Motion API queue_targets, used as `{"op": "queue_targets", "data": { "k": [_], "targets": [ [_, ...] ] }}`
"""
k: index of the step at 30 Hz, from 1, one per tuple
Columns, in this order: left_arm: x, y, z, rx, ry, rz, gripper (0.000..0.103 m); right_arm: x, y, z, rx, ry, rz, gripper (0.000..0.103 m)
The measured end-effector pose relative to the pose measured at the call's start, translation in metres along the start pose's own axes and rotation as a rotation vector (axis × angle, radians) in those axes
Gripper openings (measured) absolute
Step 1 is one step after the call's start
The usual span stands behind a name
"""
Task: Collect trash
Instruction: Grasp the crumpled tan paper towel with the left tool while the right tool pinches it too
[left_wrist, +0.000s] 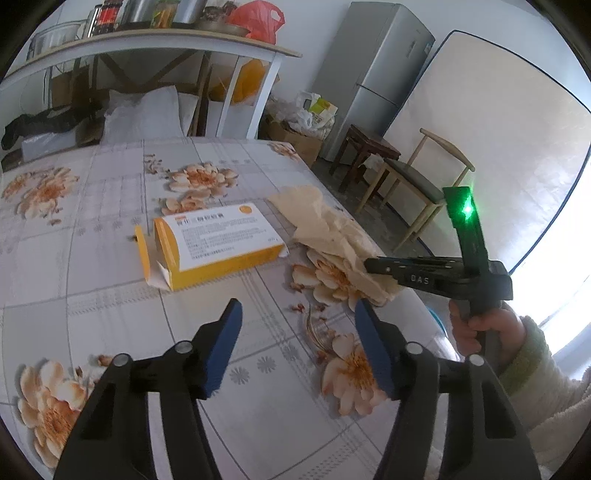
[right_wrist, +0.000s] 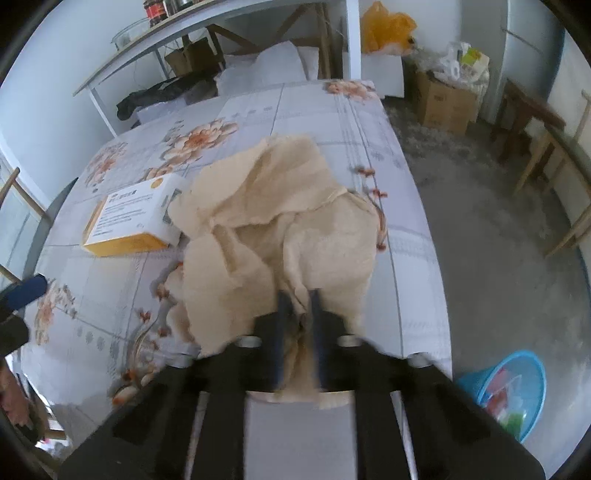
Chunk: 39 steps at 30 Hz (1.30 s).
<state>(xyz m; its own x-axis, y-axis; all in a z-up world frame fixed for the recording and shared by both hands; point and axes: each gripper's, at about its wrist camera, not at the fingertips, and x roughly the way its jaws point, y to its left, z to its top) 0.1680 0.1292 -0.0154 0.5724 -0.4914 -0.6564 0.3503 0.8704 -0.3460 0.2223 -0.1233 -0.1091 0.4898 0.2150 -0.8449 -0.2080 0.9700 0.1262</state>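
Right tool (right_wrist: 299, 295) grips crumpled tissue (right_wrist: 273, 221), lying lengthwise along table (right_wrist: 402, 236) edge.

Ahead of left gripper (left_wrist: 297, 314): bare tablecloth (left_wrist: 110, 266), then the yellow box (left_wrist: 218, 243) blocks. To its right, crumpled tissue (left_wrist: 332, 229) and right gripper (right_wrist: 299, 299) crowd the table edge; open floor (right_wrist: 498, 258) beyond.

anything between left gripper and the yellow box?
Nothing: only bare floral tablecloth between the open left gripper and the yellow box, per the left wrist view.
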Motion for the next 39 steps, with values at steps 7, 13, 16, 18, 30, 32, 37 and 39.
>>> {"op": "queue_targets", "data": {
  "k": [7, 13, 16, 18, 30, 32, 37, 39],
  "targets": [
    [0.000, -0.008, -0.006, -0.002, 0.009, -0.046, 0.044, -0.044, 0.012, -0.037, -0.021, -0.037, 0.038, 0.001],
    [0.002, -0.019, -0.008, -0.009, 0.015, -0.099, 0.040, -0.073, 0.035, -0.081, -0.113, 0.001, 0.109, 0.001],
    [0.008, -0.028, -0.010, 0.011, 0.030, -0.114, 0.035, -0.084, 0.046, -0.101, -0.160, 0.019, 0.141, 0.001],
    [0.014, -0.034, -0.015, 0.027, 0.055, -0.119, 0.030, -0.096, 0.047, -0.109, -0.152, 0.008, 0.186, 0.001],
    [0.055, -0.045, -0.048, 0.068, 0.223, -0.128, 0.012, -0.101, 0.024, -0.077, 0.031, -0.100, 0.406, 0.001],
    [0.057, -0.044, -0.052, 0.074, 0.240, -0.132, 0.012, -0.092, 0.025, -0.068, 0.030, -0.111, 0.431, 0.001],
    [0.057, -0.039, -0.054, 0.062, 0.244, -0.155, 0.011, -0.060, 0.035, -0.046, 0.009, -0.069, 0.475, 0.001],
    [0.057, -0.037, -0.055, 0.056, 0.245, -0.167, 0.011, -0.046, 0.042, -0.036, -0.007, -0.041, 0.502, 0.001]
  ]
}}
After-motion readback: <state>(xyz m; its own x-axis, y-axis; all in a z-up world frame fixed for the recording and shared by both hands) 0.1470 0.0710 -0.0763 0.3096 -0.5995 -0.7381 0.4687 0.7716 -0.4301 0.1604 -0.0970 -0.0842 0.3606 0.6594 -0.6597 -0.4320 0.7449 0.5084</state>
